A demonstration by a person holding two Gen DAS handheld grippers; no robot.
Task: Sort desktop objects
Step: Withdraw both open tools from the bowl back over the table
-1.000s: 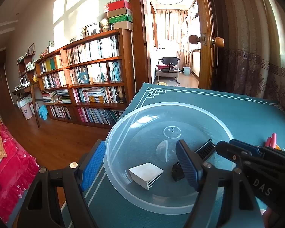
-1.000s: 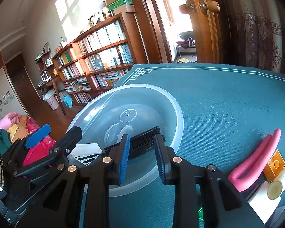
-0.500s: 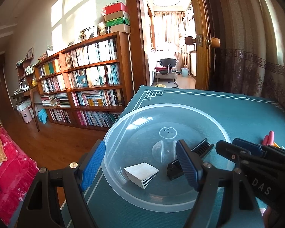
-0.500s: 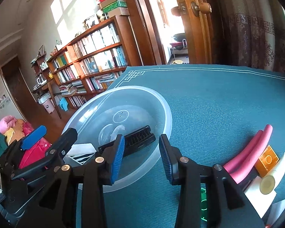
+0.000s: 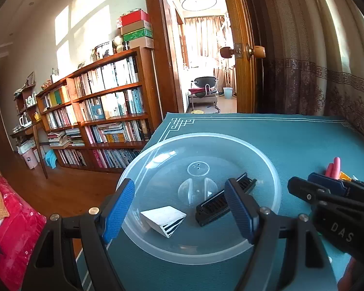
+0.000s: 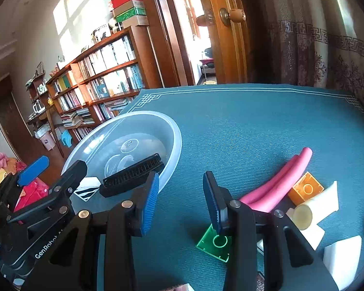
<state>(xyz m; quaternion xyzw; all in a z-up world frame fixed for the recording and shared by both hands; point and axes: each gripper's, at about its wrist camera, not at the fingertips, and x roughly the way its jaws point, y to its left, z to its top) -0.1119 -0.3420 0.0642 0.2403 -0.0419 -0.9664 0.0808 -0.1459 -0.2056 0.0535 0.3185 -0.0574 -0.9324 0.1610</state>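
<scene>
a bookcase (image 5: 104, 111) full of books stands along the wall on the far left, with stacked boxes (image 5: 136, 29) on top and an open door (image 5: 242, 55) beside it. the left hand-held gripper (image 5: 179, 213) hangs over the near rim of a clear plastic bowl (image 5: 267, 167), its blue-padded fingers (image 5: 119, 208) spread wide with nothing between them. the bowl sits at the left part of the bench (image 6: 254, 121), which is covered by a teal mat. inside the bowl lie a white wedge with black stripes (image 5: 163, 219) and, just to its right, a black comb (image 5: 220, 201), the two close but apart.

to the right of the bowl, the right hand-held gripper (image 6: 180, 201) is over bare mat, its jaws open and empty. a green block (image 6: 214, 242) lies flat on the mat under its right finger. further right sits a cluster of loose things: a pink foam tube (image 6: 281, 181) bent double, an orange block (image 6: 305, 189) touching it, a cream cylinder (image 6: 305, 214) and white foam pieces (image 6: 342, 259) at the edge.
</scene>
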